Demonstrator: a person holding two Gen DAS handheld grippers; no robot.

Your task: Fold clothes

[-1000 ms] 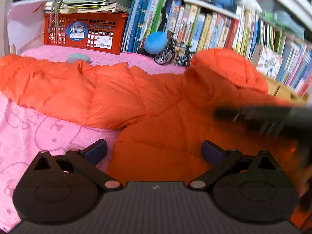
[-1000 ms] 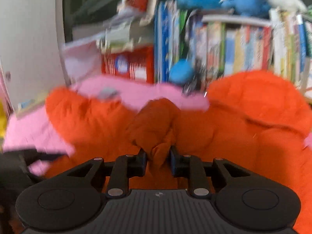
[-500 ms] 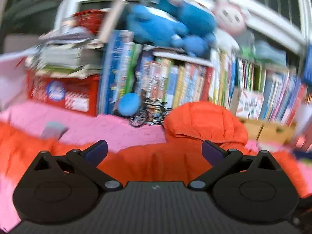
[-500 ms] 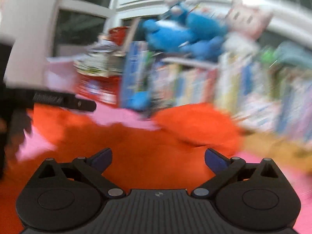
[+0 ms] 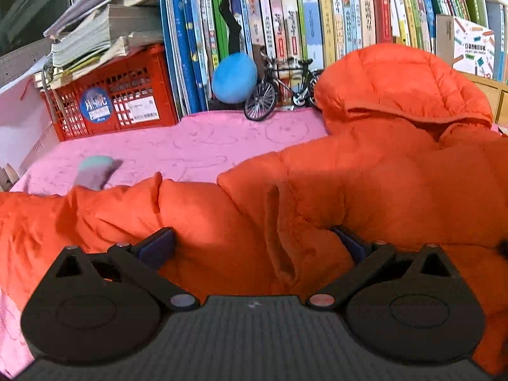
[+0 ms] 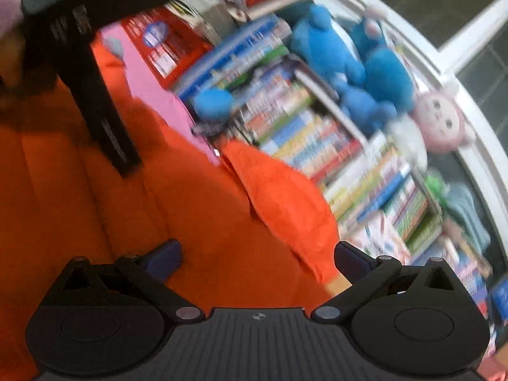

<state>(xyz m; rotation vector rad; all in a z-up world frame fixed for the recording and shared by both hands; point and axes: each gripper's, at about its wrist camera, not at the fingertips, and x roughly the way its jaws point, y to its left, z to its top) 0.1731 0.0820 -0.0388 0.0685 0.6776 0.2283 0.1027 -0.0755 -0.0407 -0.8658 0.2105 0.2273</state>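
The orange jacket point(image 5: 365, 184) lies on the pink blanket point(image 5: 197, 146), its sleeve running toward the left edge of the frame and its hood at the upper right against the books. The left gripper point(image 5: 254, 241) is the nearer one: its jaws stand wide with a ridge of sleeve fabric bulging between them, not pinched. The right gripper point(image 6: 257, 254) hangs tilted over the jacket's body, jaws wide and holding nothing.
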